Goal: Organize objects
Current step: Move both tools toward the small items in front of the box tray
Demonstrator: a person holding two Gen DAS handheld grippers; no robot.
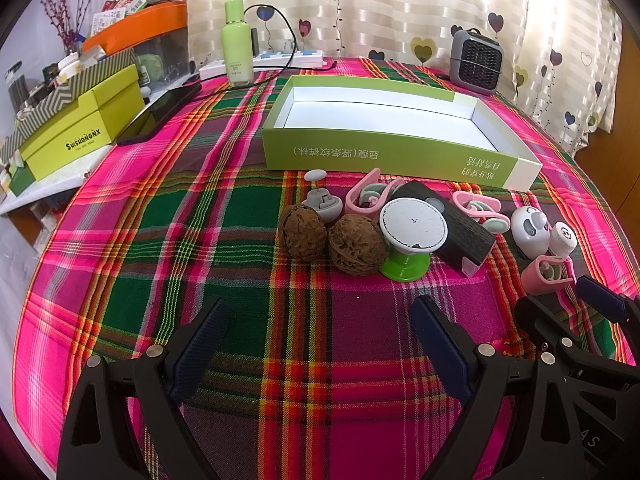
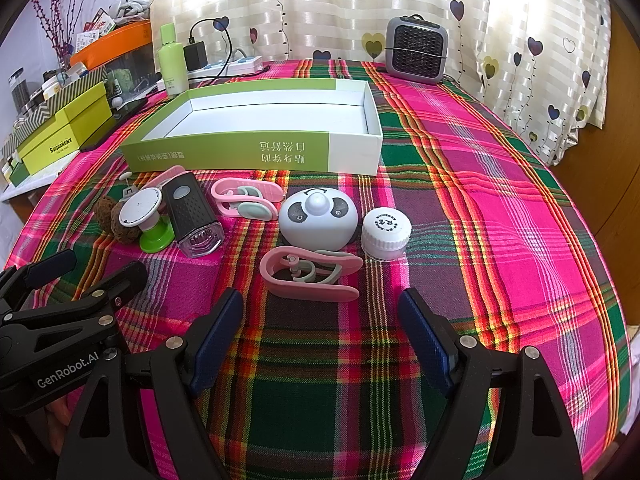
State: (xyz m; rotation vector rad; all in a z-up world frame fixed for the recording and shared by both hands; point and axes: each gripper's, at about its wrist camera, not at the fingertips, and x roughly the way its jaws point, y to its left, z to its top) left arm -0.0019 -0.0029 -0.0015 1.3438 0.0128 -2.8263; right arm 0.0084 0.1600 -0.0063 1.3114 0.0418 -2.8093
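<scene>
Both claws hang spread wide with nothing held. Just ahead of the right claw point(image 2: 320, 320) lies a pink clip point(image 2: 310, 276); two walnuts point(image 1: 332, 238) sit ahead of the left claw point(image 1: 320, 332). Beyond them waits the empty green box point(image 2: 256, 156). The clip should be pinched across its thin sides and lifted gently over the wall.

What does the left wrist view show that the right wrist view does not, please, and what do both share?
Only the left wrist view shows both walnuts in full and the grey clip clearly. Only the right wrist view shows the charger plugged into the power strip, and the nearest pink clip whole. Both show the empty green box, panda, white cap, heater, and both open grippers: left, right.
</scene>
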